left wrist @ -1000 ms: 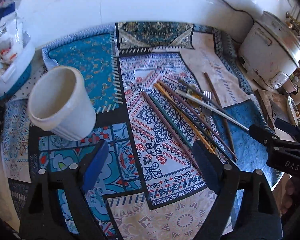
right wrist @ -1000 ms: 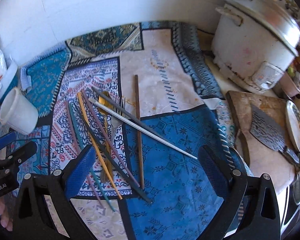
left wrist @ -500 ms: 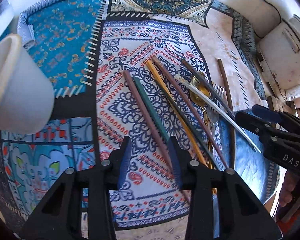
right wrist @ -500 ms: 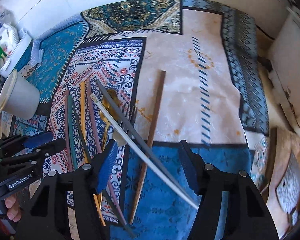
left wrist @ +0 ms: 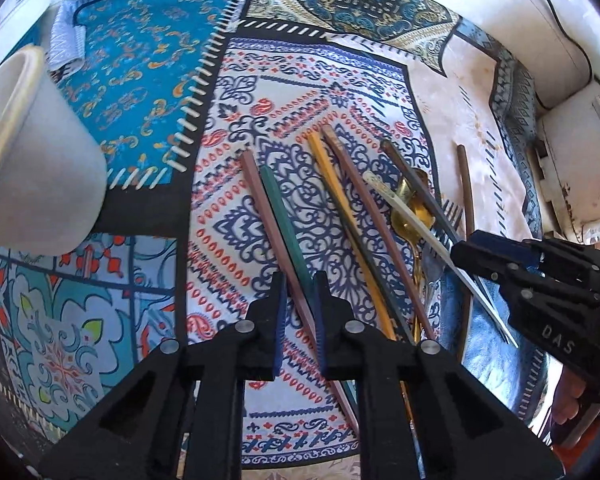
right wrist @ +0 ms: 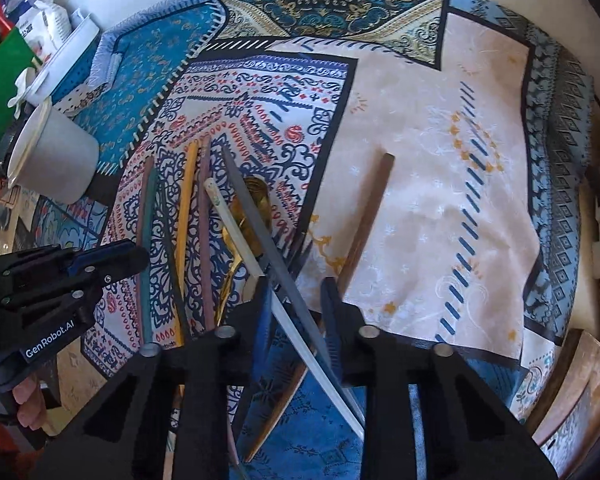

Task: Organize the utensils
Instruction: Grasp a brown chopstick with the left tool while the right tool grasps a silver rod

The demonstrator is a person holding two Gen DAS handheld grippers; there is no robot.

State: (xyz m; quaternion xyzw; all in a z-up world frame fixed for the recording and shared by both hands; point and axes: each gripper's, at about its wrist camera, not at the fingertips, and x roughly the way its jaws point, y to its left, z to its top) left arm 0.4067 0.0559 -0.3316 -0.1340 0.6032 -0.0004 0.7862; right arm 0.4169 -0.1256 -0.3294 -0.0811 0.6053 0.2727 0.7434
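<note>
- Your left gripper [left wrist: 300, 316] sits low over the patterned patchwork tablecloth [left wrist: 148, 80]. Its fingers [left wrist: 278, 320] are drawn narrow w/ the pink-brown chopstick [left wrist: 276, 236] and the dark green chopstick [left wrist: 286, 224] running between them; can't tell if the pads actually press on either.
- Just right of those fingers: yellow chopstick [left wrist: 340, 208], reddish-brown chopstick [left wrist: 374, 220], then a gold spoon [left wrist: 410, 208] under the crossed sticks.
- Well left of the left fingers & further out: white plastic cup [left wrist: 36, 152], tipped in this view.
- Your right gripper [right wrist: 296, 312] is also narrowed, w/ the white chopstick [right wrist: 236, 228] and the dark grey chopstick [right wrist: 256, 216] passing between its fingers [right wrist: 262, 308]. Contact w/ the pads isn't clear, so can't call it a pinch.
- Those two sticks cross the gold spoon & a fork [right wrist: 296, 244] just ahead of the right fingers.
- Ahead & slightly right of the right fingers: lone dark brown wooden chopstick [right wrist: 370, 212] on the cream patch, apart from the pile; its near end runs under the right finger.
- Far right of the right fingers: edge of a wooden cutting board [right wrist: 572, 384].
</note>
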